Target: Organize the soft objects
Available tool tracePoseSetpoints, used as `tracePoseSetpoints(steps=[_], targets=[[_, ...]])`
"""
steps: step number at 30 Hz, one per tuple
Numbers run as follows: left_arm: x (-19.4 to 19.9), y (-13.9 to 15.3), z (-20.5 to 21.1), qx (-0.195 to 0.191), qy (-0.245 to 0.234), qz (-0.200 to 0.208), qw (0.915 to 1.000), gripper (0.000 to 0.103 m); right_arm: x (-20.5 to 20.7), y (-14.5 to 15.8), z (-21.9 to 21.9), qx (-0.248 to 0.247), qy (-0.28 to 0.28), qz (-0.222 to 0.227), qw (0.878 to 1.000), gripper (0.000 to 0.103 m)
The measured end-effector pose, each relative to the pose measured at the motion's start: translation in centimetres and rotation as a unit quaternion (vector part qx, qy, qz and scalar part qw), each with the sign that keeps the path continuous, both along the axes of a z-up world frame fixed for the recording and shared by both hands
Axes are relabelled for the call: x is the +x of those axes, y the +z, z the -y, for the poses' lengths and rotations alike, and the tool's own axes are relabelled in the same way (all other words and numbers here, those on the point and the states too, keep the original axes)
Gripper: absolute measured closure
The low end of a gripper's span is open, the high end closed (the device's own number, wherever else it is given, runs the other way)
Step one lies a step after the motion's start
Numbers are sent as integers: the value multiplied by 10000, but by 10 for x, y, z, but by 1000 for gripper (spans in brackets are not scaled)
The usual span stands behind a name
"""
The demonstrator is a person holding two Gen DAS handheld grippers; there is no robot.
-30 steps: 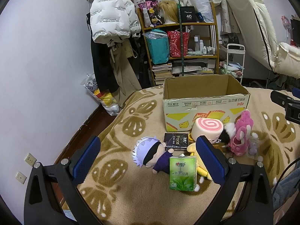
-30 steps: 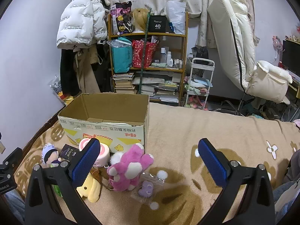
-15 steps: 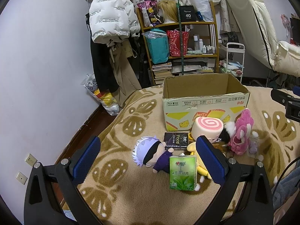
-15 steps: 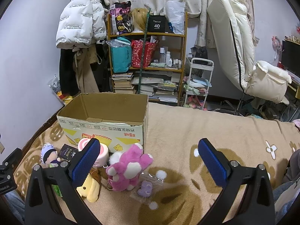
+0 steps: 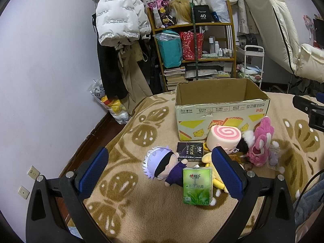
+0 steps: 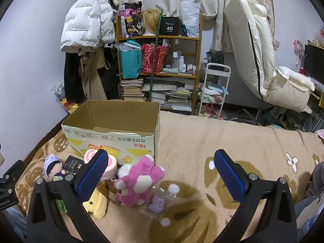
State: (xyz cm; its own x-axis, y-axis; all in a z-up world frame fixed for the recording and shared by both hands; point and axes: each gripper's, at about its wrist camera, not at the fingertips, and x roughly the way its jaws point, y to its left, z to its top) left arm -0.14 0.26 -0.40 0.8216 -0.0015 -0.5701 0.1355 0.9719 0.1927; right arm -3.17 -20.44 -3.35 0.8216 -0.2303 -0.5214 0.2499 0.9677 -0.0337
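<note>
An open cardboard box [image 5: 220, 109] [image 6: 113, 127] stands on the blanket-covered bed. In front of it lie a white-haired doll [image 5: 164, 165] [image 6: 52, 166], a pink swirl cushion [image 5: 223, 138] [image 6: 110, 165], a pink plush [image 5: 261, 143] [image 6: 137, 180], a yellow plush [image 5: 210, 166] [image 6: 97, 204], a green tissue pack [image 5: 197, 185], a black pack [image 5: 190, 151] and a small bagged purple toy [image 6: 157, 201]. My left gripper [image 5: 160, 174] is open above the doll and tissue pack. My right gripper [image 6: 162, 178] is open above the pink plush, empty.
A cluttered shelf [image 6: 160, 64], hanging coats [image 5: 119, 40] and a white chair [image 6: 263, 60] stand beyond the bed. The bed's left edge drops to the floor by the wall [image 5: 40, 101]. Bare blanket [image 6: 232, 141] lies right of the box.
</note>
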Motion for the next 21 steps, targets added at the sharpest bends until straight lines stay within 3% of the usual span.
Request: tracePoseSetpoints(steps=[21], targets=[[0,-1,0,27,11,-6,10000,3,0,0,0,1,4,-7,10000,0]])
